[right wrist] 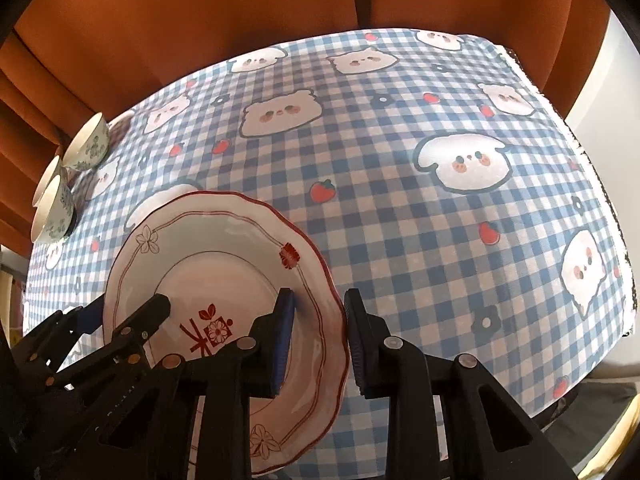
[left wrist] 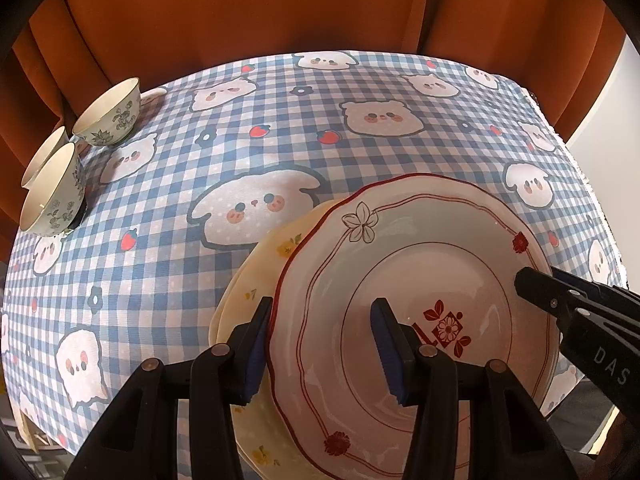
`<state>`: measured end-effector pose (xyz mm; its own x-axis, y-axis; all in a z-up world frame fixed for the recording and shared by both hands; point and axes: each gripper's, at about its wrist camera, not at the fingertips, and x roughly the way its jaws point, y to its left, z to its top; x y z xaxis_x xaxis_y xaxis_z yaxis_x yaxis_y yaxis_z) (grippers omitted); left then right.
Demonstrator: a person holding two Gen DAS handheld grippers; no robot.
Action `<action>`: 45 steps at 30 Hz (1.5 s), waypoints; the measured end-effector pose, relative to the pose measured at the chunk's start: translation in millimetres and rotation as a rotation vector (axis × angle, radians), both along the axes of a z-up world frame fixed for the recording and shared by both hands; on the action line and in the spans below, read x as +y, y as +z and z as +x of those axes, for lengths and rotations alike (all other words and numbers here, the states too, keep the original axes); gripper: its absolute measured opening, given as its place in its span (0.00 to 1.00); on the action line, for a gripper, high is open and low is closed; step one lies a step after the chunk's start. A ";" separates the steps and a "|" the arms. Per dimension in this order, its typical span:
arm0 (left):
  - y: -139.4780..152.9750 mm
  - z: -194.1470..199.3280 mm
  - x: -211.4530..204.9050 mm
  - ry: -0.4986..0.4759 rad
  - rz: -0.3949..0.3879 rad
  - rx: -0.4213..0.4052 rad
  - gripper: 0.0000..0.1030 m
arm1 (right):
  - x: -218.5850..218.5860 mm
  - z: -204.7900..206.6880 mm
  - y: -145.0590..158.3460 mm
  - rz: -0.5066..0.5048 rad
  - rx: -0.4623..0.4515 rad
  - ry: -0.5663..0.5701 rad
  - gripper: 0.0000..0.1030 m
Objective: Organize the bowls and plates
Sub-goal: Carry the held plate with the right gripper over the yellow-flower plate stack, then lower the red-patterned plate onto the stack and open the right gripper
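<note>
A white plate with a red scalloped rim [left wrist: 420,240] lies off-centre on a pale yellow flowered plate [left wrist: 256,272]. My left gripper [left wrist: 320,344] straddles the red plate's left rim, one pad outside over the yellow plate and one over the well; its jaws stand open. My right gripper [right wrist: 320,340] sits at the plate's [right wrist: 208,240] right rim, with its pads closed on the edge. One finger of the right gripper [left wrist: 536,284] shows over the plate's right side in the left wrist view. The yellow plate is hidden in the right wrist view.
Three green-patterned white bowls stand at the table's far left: one [left wrist: 112,116] further back, two [left wrist: 52,196] nested or close together. A blue checked tablecloth [right wrist: 400,220] with animal prints covers the table. An orange curtain [left wrist: 280,8] hangs behind, and the cloth's edge [right wrist: 616,208] drops at the right.
</note>
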<state>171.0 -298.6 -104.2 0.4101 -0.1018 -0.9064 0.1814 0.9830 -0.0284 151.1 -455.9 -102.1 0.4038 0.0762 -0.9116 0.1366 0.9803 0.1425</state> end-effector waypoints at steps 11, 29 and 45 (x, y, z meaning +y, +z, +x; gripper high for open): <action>-0.6 -9.0 7.7 0.015 0.071 0.006 0.47 | 10.9 -3.6 -4.9 -0.009 0.028 0.032 0.27; -3.6 -9.8 -0.1 0.057 0.185 0.011 0.49 | 29.6 0.9 -7.7 -0.070 0.016 0.112 0.27; 7.0 -15.9 16.1 0.077 0.055 -0.002 0.75 | 41.7 8.7 -4.1 -0.038 0.011 0.124 0.64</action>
<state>155.1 -282.5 -97.2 0.4169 -0.0195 -0.9088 0.1049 0.9941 0.0268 159.7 -414.2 -106.2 0.3839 0.0900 -0.9190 0.0154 0.9945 0.1038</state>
